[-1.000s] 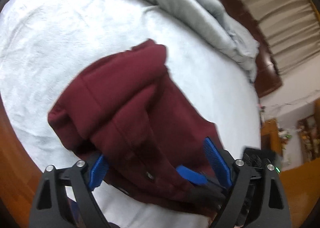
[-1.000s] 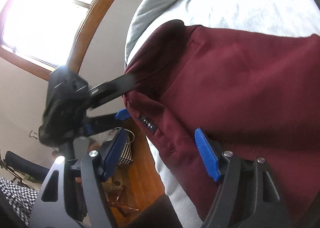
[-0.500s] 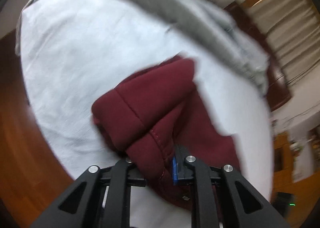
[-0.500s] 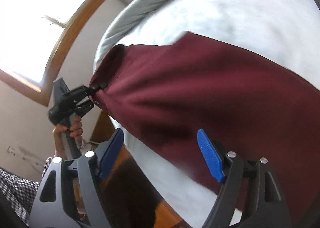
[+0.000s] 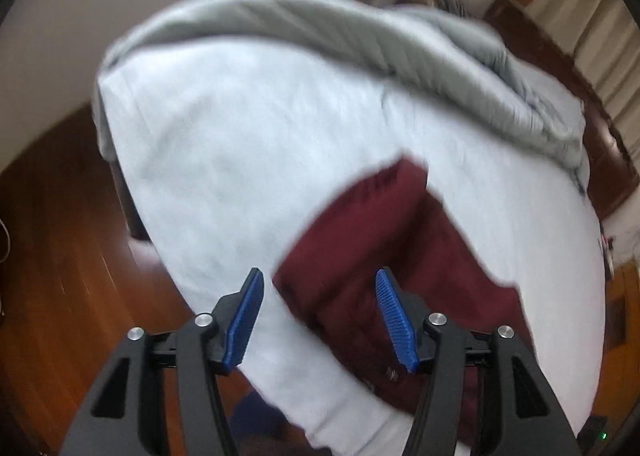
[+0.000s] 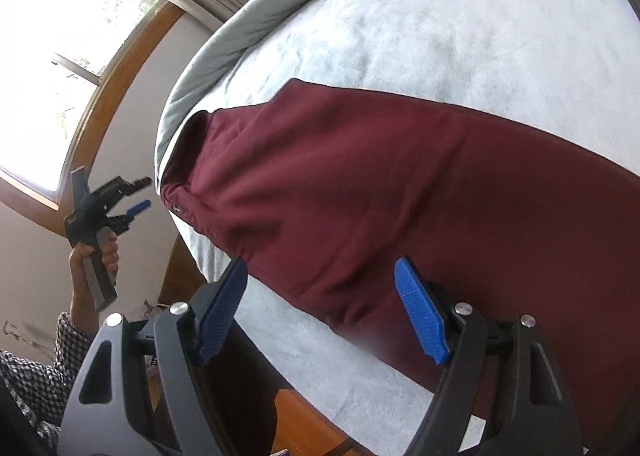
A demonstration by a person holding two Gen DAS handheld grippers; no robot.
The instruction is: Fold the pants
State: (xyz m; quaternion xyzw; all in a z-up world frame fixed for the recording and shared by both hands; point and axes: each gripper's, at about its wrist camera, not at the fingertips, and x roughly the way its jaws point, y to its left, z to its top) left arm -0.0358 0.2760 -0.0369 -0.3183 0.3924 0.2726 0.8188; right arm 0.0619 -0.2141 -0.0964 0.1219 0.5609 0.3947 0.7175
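Dark red pants lie flat on the pale bed sheet, stretched out with the waistband and a button toward the bed's edge. In the left wrist view the pants lie folded over just ahead of the fingers. My left gripper is open and empty, held back above the bed's edge; it also shows in the right wrist view, off the bed, apart from the pants. My right gripper is open and empty, just above the near edge of the pants.
A grey duvet is bunched along the far side of the bed. A dark wooden headboard stands at the right. Wooden floor lies to the left. A window is beyond the bed.
My left gripper has let go of the pants' waistband, opened and pulled back off the bed. The pants dropped flat onto the sheet. My right gripper stayed open.
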